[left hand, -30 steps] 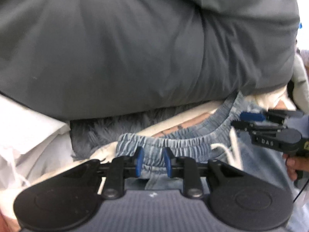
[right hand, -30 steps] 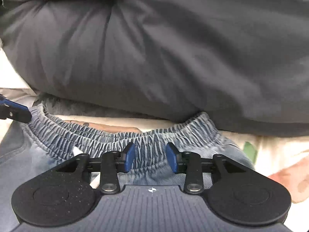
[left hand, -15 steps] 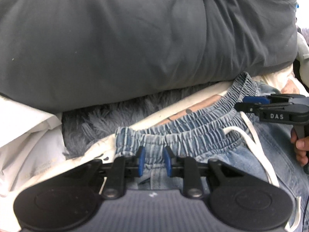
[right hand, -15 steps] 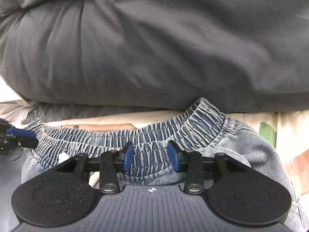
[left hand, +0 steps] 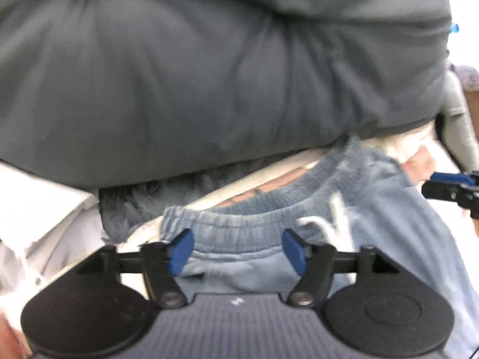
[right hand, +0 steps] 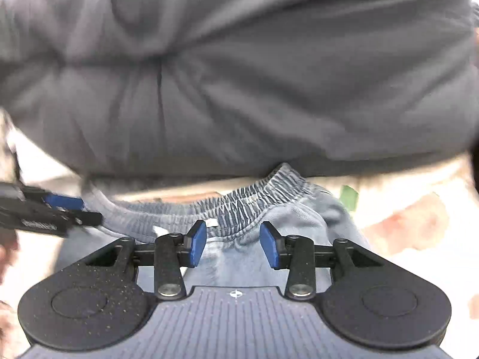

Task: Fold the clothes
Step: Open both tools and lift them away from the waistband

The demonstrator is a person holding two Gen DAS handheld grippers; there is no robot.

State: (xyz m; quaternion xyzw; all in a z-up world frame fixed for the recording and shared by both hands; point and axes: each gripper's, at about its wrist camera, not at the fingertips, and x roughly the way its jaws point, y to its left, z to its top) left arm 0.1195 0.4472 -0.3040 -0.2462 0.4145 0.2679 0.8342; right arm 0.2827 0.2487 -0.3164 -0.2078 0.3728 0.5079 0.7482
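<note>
- Bedding fills the background: a large grey duvet [left hand: 209,74] lies behind the work area, with a fuzzy grey blanket [left hand: 131,206] beneath its edge and a cream patterned sheet [right hand: 413,209] under the garment.
- Blue denim trousers [left hand: 389,218] lie on the sheet, elastic waistband [left hand: 233,227] toward the duvet, white drawstring [left hand: 335,218] blurred.
- Left gripper [left hand: 236,249]: jaws have just been opening and now stand wide apart. The waistband lies between the blue pads without contact; half a second earlier they pinched it.
- Right gripper [right hand: 233,243]: jaws have just been opening slightly. The waistband sits between them; the pads do not press on it.
- Both views show more of the trousers than one second ago.
</note>
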